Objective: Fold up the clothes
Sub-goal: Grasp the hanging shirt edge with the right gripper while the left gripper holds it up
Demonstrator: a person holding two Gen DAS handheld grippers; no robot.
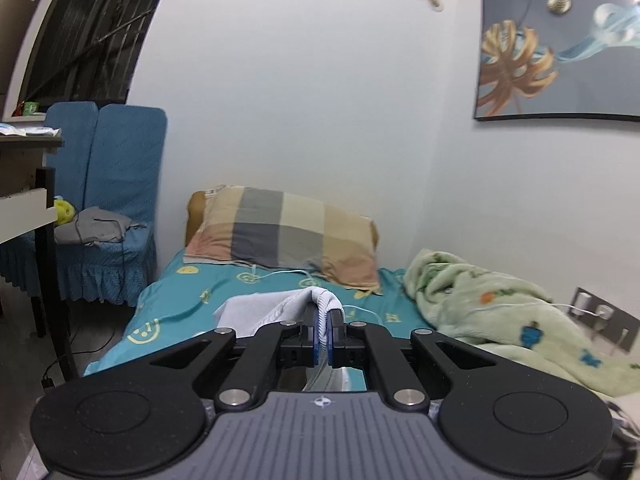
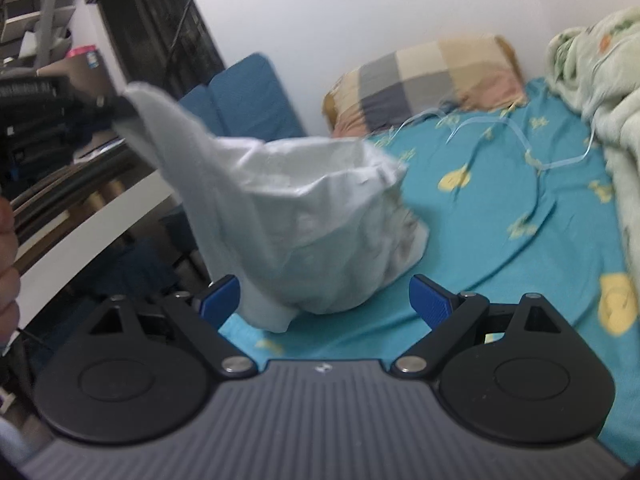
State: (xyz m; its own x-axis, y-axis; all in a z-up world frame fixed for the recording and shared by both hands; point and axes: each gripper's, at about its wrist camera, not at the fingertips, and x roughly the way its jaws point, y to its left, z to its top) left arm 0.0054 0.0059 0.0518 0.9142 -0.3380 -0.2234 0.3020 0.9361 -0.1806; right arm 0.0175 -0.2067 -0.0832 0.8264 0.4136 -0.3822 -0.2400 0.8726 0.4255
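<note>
A pale grey-white garment point(image 2: 312, 216) hangs over the teal bed sheet point(image 2: 500, 216), lifted by one corner. My left gripper point(image 1: 325, 320) is shut on that garment point(image 1: 280, 304), its ribbed hem pinched between the blue pads. In the right wrist view the left gripper point(image 2: 116, 110) shows at upper left, holding the cloth's raised corner. The lower part of the garment rests bunched on the sheet. My right gripper point(image 2: 326, 300) stands open just in front of the bunched cloth, with nothing pressed between its blue pads point(image 2: 430, 300).
A checked pillow point(image 1: 288, 236) lies at the head of the bed, a green fleece blanket point(image 1: 500, 312) along the right wall. White cables point(image 2: 500, 140) trail across the sheet. Blue-covered chairs point(image 1: 116, 200) and a desk point(image 1: 28, 204) stand left of the bed. A hand point(image 2: 8, 264) shows at the left edge.
</note>
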